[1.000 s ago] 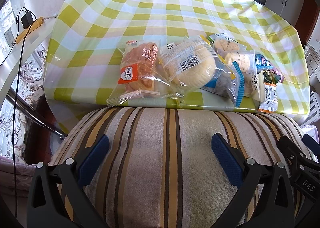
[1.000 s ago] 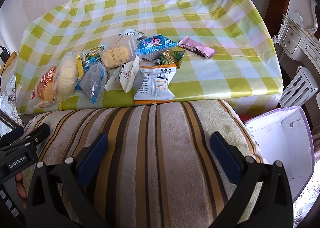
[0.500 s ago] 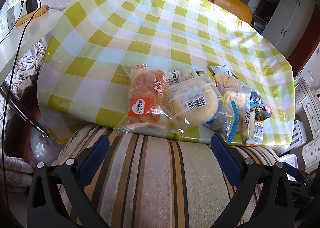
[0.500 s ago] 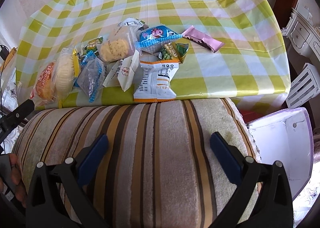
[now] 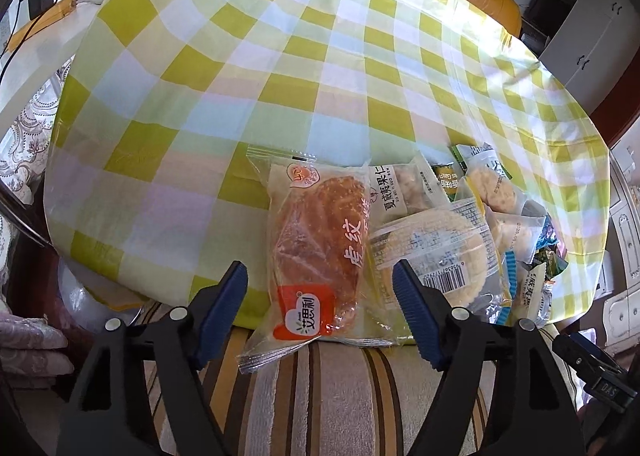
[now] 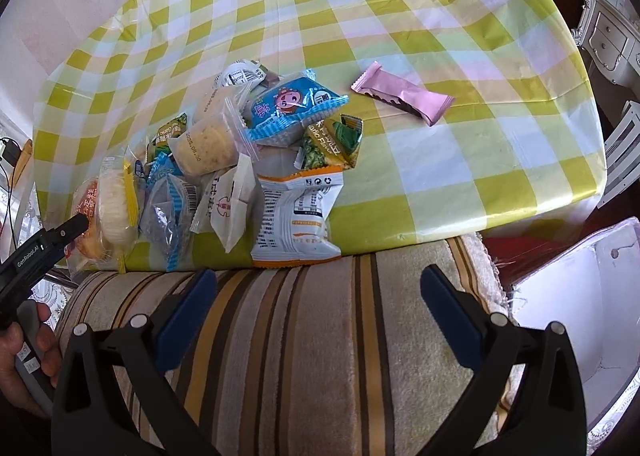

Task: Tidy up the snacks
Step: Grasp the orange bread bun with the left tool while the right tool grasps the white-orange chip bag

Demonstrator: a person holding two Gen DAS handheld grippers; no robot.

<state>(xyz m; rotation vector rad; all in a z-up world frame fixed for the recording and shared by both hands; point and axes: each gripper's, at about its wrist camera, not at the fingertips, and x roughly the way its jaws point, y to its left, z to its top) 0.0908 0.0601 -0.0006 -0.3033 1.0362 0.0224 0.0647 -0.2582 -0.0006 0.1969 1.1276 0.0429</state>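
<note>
Left hand-held gripper (image 5: 320, 292), jaws spread and just narrowing, straddles the near end of the orange bread packet (image 5: 316, 252) without pressing it; the packet overhangs the near edge of the worktop (image 5: 248, 68), covered in a green check cloth. Beside it lies a round cake packet (image 5: 432, 252), then the snack pile (image 6: 256, 144). Right hand-held gripper (image 6: 320, 304) hangs spread and empty above a striped cushion (image 6: 320, 356). A pink wrapper (image 6: 402, 98) lies apart.

Table under a green-and-white checked cloth (image 6: 440, 184). A cluster of wrapped snacks (image 6: 224, 160) lies along its near edge; a pink wrapped bar (image 6: 402, 98) lies apart, beside the cluster.
</note>
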